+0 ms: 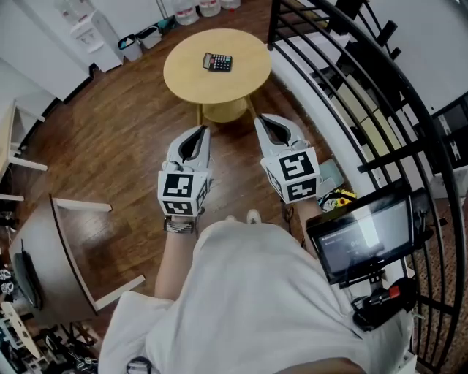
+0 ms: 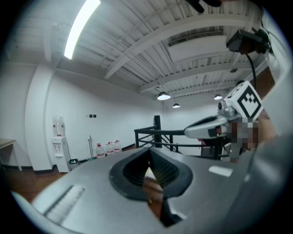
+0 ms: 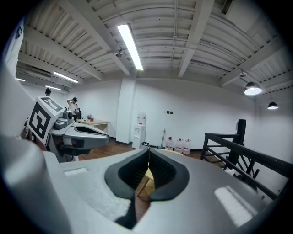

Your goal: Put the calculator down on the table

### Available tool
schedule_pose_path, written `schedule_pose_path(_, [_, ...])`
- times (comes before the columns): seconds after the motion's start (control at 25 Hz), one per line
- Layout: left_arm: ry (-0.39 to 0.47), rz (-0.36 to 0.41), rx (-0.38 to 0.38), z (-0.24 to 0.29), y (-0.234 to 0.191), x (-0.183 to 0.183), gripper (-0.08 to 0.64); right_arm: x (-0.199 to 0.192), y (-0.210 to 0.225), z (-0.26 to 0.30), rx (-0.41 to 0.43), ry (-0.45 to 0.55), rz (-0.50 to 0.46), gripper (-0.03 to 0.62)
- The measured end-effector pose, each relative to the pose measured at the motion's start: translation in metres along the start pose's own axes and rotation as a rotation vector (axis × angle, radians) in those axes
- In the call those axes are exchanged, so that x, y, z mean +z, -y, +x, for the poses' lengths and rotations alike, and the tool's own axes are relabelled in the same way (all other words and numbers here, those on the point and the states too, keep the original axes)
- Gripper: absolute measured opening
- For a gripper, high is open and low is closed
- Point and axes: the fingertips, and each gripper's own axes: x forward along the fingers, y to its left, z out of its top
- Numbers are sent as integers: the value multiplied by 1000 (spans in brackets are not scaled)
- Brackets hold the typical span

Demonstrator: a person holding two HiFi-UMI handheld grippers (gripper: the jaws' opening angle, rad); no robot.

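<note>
A dark calculator (image 1: 217, 62) lies flat on the round yellow table (image 1: 190, 77), near its middle. Both grippers hang in the air short of the table, side by side and pointing toward it. My left gripper (image 1: 199, 131) is shut with nothing in it; its tips meet in the left gripper view (image 2: 149, 151). My right gripper (image 1: 261, 120) is also shut and empty, with its jaws closed together in the right gripper view (image 3: 148, 151). Each gripper shows in the other's view, the right gripper (image 2: 208, 127) and the left gripper (image 3: 80, 132).
A black curved railing (image 1: 351, 95) runs along the right side, close to the table. A screen on a mount (image 1: 362, 234) sits at my right hip. A chair (image 1: 51, 256) stands at lower left. A water dispenser (image 1: 91, 33) and water jugs (image 1: 197, 11) line the far wall.
</note>
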Motion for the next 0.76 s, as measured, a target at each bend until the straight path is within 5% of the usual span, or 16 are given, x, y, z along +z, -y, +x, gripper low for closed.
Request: schedule_pose_path(0.76, [23, 0, 0, -15, -14, 2, 6, 18, -23, 4, 17, 34, -1, 3])
